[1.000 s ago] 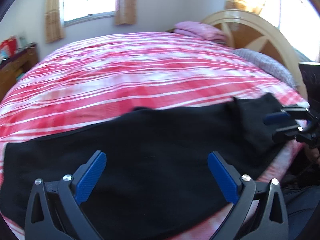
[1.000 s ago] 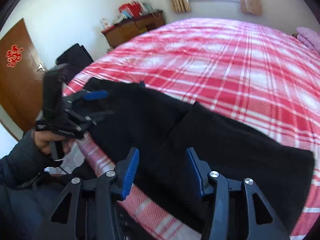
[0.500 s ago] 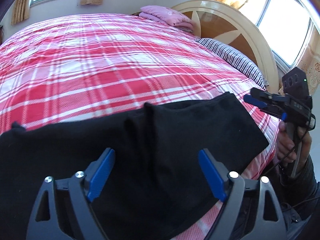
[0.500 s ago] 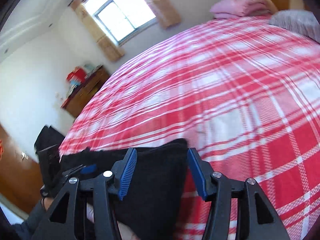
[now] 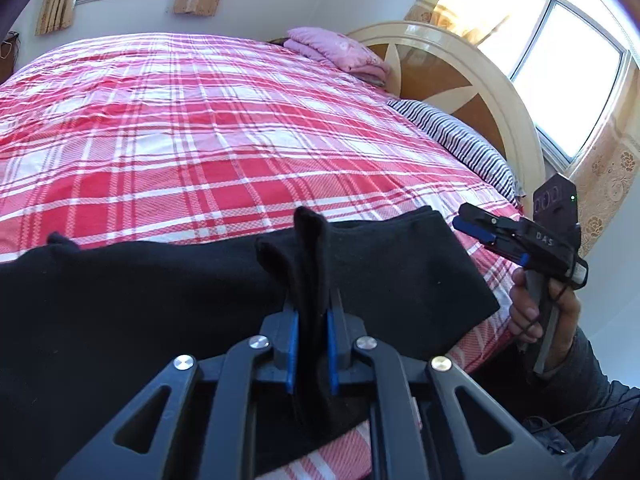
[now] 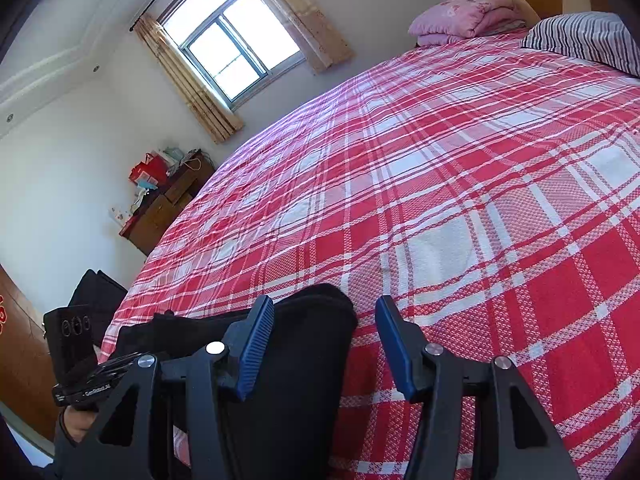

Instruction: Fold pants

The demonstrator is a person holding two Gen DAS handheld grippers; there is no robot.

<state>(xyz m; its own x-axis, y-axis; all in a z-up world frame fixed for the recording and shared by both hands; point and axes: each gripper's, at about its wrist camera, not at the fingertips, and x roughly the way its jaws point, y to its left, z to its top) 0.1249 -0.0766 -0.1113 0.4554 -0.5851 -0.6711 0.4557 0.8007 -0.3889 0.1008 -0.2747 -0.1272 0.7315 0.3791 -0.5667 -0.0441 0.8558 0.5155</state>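
Observation:
Black pants (image 5: 140,300) lie along the near edge of the bed with the red plaid cover (image 5: 200,140). My left gripper (image 5: 310,344) is shut on a raised pinch of the black fabric near the pants' near edge. The pants' right end (image 5: 400,272) lies flat. My right gripper (image 5: 480,232) is open and empty, beside that right end, just off the bed edge. In the right wrist view my right gripper (image 6: 324,348) is open over the corner of the pants (image 6: 292,380), and the left gripper's body (image 6: 80,376) shows at the far left.
A cream and brown headboard (image 5: 452,68) stands on the right, with a striped pillow (image 5: 452,140) and a folded pink blanket (image 5: 340,52) by it. A wooden cabinet (image 6: 168,208) with clutter and a brown door (image 6: 20,360) are past the bed's foot.
My left gripper has closed on a fold of the black pants; it was open before. My right gripper has swung away from the pants' middle to their right end.

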